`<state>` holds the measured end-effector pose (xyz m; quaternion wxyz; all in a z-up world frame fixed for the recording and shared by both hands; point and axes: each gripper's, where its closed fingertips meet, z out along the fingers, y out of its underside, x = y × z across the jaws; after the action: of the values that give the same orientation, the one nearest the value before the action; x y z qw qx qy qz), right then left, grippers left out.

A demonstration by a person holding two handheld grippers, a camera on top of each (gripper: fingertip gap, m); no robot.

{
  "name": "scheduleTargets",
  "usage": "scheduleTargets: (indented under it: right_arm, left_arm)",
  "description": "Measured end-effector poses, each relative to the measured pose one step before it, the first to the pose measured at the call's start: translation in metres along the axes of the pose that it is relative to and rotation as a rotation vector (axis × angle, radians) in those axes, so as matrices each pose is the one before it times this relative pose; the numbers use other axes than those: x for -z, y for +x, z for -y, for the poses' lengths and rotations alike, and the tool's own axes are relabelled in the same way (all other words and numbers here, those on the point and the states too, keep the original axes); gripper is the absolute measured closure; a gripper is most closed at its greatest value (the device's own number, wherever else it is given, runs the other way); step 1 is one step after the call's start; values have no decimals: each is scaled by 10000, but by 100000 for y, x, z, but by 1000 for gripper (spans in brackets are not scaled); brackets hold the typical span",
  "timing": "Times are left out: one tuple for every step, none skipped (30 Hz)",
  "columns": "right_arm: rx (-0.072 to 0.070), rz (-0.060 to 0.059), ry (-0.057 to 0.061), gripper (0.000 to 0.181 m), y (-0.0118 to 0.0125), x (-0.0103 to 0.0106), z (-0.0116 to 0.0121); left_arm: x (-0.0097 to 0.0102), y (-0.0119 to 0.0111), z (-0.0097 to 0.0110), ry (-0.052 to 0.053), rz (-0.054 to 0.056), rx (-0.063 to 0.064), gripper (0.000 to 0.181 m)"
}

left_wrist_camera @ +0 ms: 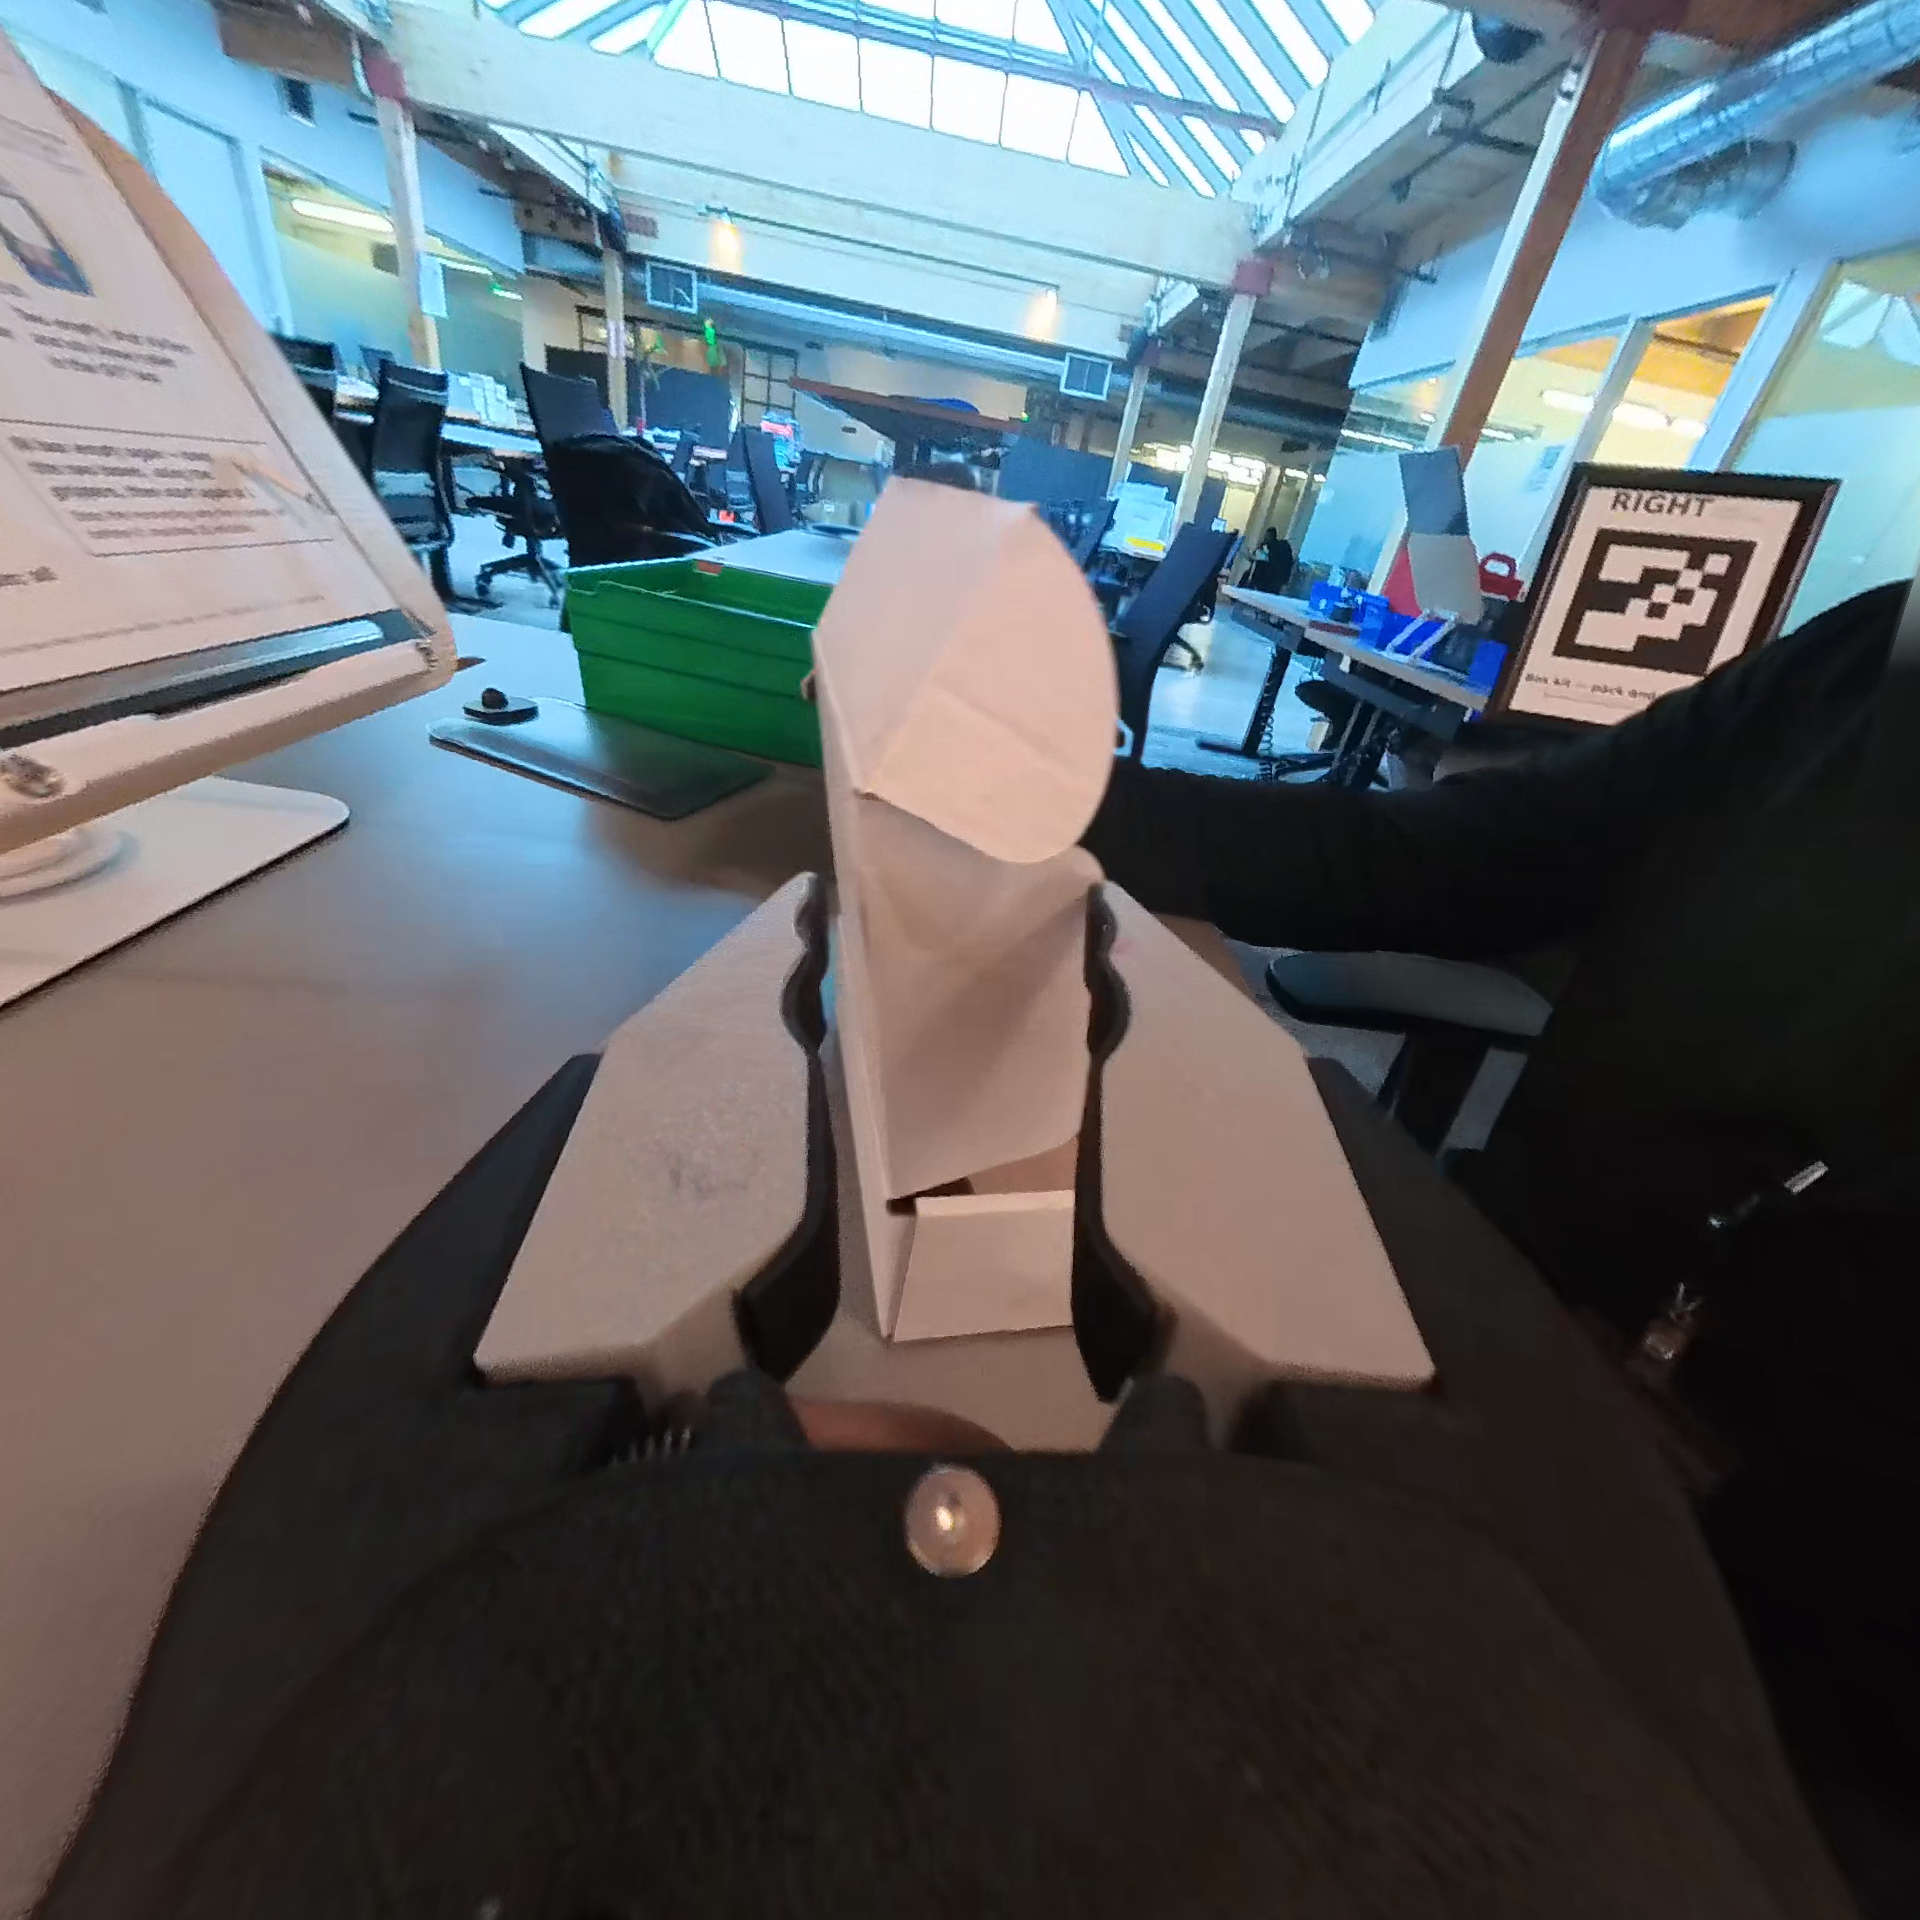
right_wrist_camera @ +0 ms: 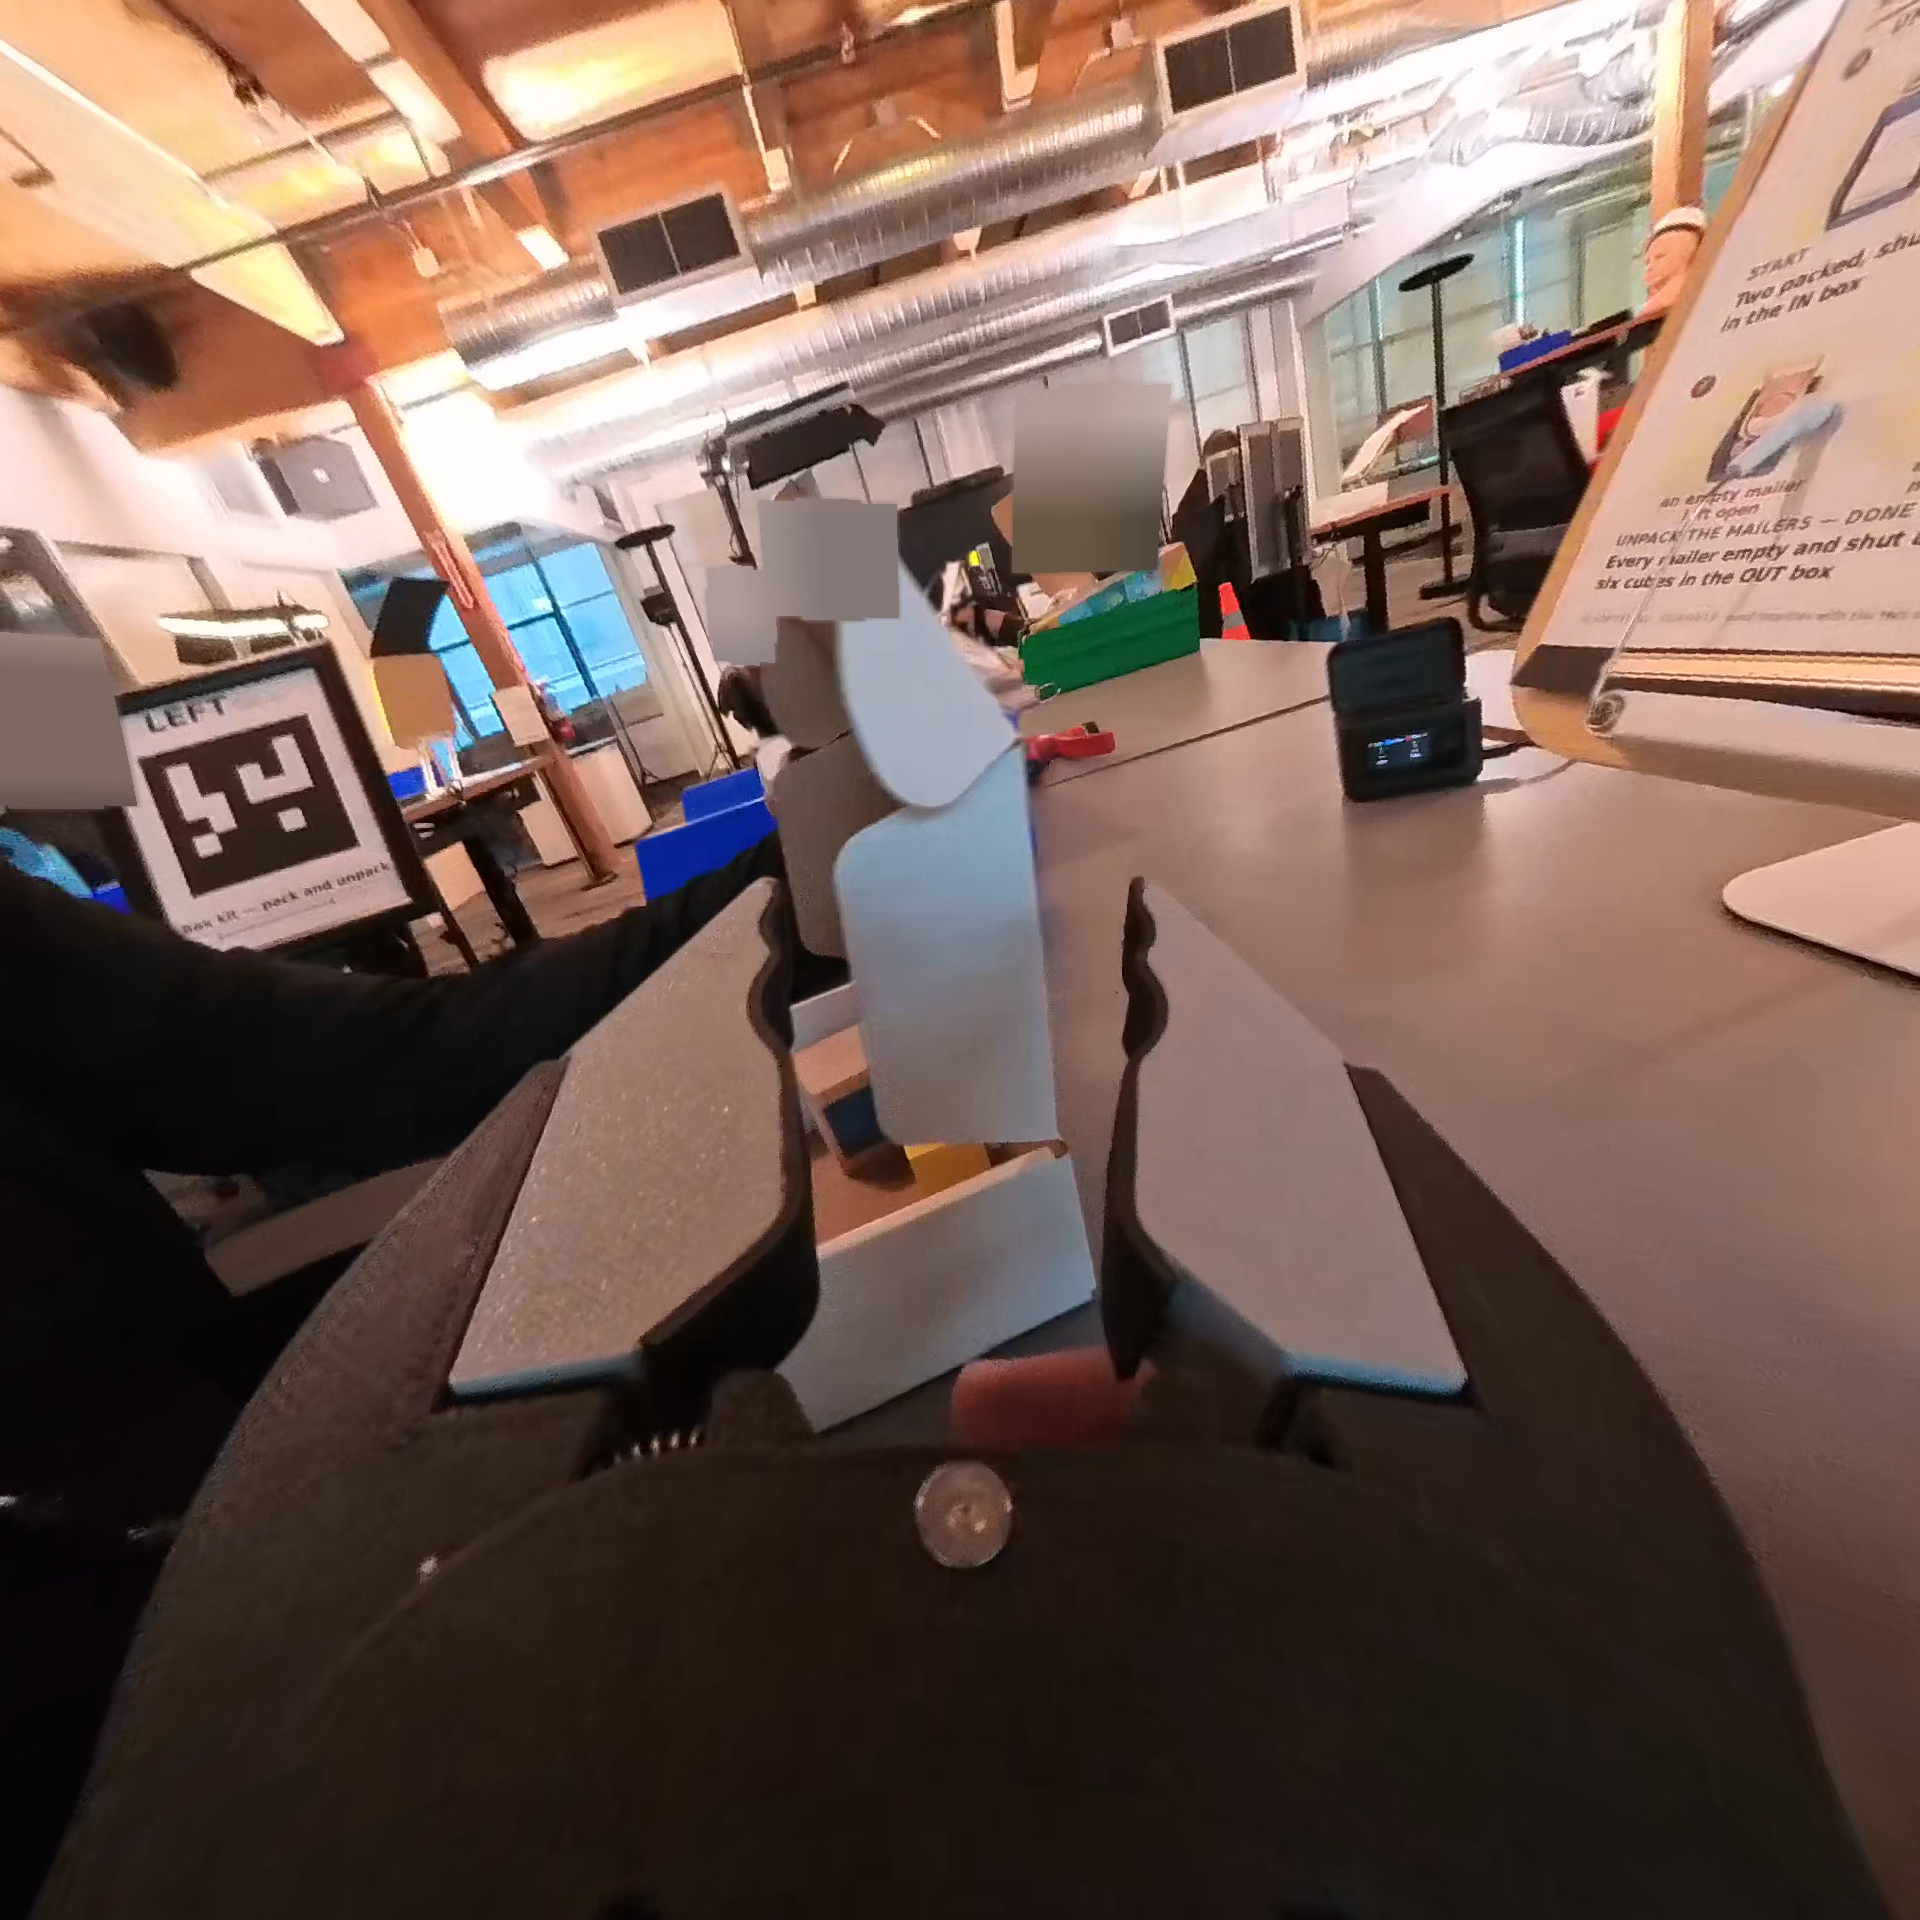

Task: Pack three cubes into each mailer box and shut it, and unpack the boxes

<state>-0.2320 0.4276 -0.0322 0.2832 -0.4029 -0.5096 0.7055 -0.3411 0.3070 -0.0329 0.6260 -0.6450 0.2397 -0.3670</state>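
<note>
A white mailer box (left_wrist_camera: 966, 1039) sits end-on between the jaws of my left gripper (left_wrist_camera: 951, 904), which is shut on it. Its lid (left_wrist_camera: 966, 675) stands up, with rounded side flaps. In the right wrist view the same box (right_wrist_camera: 935, 1278) lies between the jaws of my right gripper (right_wrist_camera: 956, 894), whose pads sit against its side walls. The raised lid (right_wrist_camera: 935, 987) hides most of the inside. A blue cube (right_wrist_camera: 847, 1127) and a yellow cube (right_wrist_camera: 945, 1164) show in the box. A grey shape behind the lid may be the other gripper.
A green bin (left_wrist_camera: 686, 665) and a black pad (left_wrist_camera: 603, 758) lie farther back on the grey table (left_wrist_camera: 312, 987). An instruction board on a white stand (left_wrist_camera: 156, 468) is at the left. A black sleeve (left_wrist_camera: 1455, 831) reaches in from the right. A small black device (right_wrist_camera: 1403, 717) stands on the table. The grippers' ends are close to 15 cm from one another.
</note>
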Motion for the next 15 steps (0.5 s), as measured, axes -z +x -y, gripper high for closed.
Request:
scheduleTargets:
  right_arm:
    - [-56,9,75,118,198,-148,-38]
    - [-8,29,-29,116,122,-194,-165]
    - [18,59,-106,113,70,-238,-266]
    - [27,74,-95,114,31,-240,-253]
    - [37,91,-61,114,-7,-220,-182]
    - [24,105,-26,115,-67,-216,-96]
    - [17,153,36,116,-192,-185,40]
    - [18,208,77,117,-334,-160,116]
    - [41,231,44,117,-435,-139,98]
    - [91,194,-53,117,-454,-131,-56]
    - [141,101,-129,119,-347,-132,-172]
    - [174,57,-122,120,-294,-103,-178]
    - [167,40,-57,120,-270,-45,-72]
    - [136,31,11,121,-239,15,85]
    - [97,64,43,124,-257,50,142]
  left_arm:
    - [163,-261,-69,-6,98,94,132]
    - [159,-262,-41,-2,116,54,129]
    - [158,-164,21,44,63,57,127]
    - [131,-150,96,98,39,83,127]
    - [49,-116,142,139,1,109,128]
    - [-95,-9,48,82,-70,102,130]
    - [-225,89,-205,-85,-99,50,132]
    - [-339,200,-452,-244,-107,-54,133]
    - [-393,302,-542,-312,-118,-132,133]
    - [-349,412,-329,-209,-170,-108,133]
    - [-259,334,-27,-62,-133,-67,134]
    - [-232,173,25,-42,-33,-86,134]
    - [-208,182,-41,-78,-32,-137,135]
    - [-166,239,-48,-79,-65,-125,139]
    - [-148,293,0,-46,-95,-115,145]
